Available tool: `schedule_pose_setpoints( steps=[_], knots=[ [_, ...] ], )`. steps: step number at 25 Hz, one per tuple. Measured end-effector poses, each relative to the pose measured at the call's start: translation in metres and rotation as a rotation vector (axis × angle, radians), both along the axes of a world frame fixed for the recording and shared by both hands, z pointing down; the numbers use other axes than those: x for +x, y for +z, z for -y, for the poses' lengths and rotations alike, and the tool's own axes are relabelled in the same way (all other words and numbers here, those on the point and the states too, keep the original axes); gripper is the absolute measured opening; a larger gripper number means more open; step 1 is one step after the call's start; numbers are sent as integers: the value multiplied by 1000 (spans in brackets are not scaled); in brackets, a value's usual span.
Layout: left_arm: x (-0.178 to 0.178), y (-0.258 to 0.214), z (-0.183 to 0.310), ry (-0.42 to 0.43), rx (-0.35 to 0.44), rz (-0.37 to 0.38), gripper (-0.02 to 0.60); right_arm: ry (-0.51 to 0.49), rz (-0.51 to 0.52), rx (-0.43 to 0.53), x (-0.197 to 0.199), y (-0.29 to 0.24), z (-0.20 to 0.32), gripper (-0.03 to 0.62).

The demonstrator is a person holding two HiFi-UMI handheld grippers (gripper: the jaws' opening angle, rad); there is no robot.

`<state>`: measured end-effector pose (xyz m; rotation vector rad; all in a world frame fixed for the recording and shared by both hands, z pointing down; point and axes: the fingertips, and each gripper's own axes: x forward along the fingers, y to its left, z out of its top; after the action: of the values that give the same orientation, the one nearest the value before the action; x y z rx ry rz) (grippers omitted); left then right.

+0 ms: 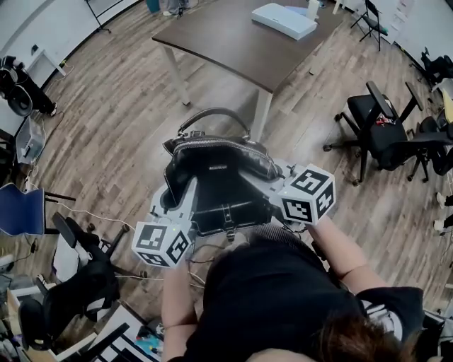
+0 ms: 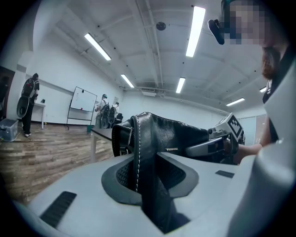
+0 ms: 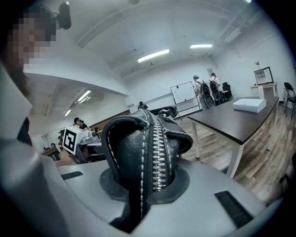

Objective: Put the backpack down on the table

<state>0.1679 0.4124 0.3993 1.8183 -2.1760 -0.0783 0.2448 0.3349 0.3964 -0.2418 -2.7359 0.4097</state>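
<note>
Backpack (image 1: 219, 177): one, black leather, hanging in the air in front of the person, above the floor and short of the surface.
Backpack details: one arched top handle (image 1: 212, 114), one silver zipper (image 3: 159, 152) along the top edge, one buckled strap down the front.
Left tool (image 2: 150, 178): clamped on a stitched leather fold at the left side of the backpack, pads pressed against it.
Right tool (image 3: 145, 183): clamped on the zippered edge at the right side of the backpack, jaws nearly together around it.
Marker cubes: two, one on each tool, left (image 1: 161, 244) and right (image 1: 308, 194).
Surface (image 1: 233, 42): one dark brown top on white legs, ahead of the backpack and well apart from it.
On the surface: one flat white box (image 1: 283, 20) near the far end.
Floor (image 1: 120, 127): wood planks, light brown.
Chairs: at least two black office chairs on the right (image 1: 379, 120), one blue chair at the left edge (image 1: 21, 208).
Room: white walls, one rolling whiteboard (image 2: 83, 99), several long ceiling light strips (image 2: 192, 30).
People in the distance: three standing, one by the left wall (image 2: 27, 104), two beside the whiteboard.
</note>
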Motion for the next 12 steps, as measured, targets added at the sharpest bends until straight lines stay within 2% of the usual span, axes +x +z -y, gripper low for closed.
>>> schedule_pose_setpoints(
  steps=[12],
  knots=[
    [-67,5,-3,-86,-5,-6,115,-75,-23,-10,-73,5,3,54]
  ],
)
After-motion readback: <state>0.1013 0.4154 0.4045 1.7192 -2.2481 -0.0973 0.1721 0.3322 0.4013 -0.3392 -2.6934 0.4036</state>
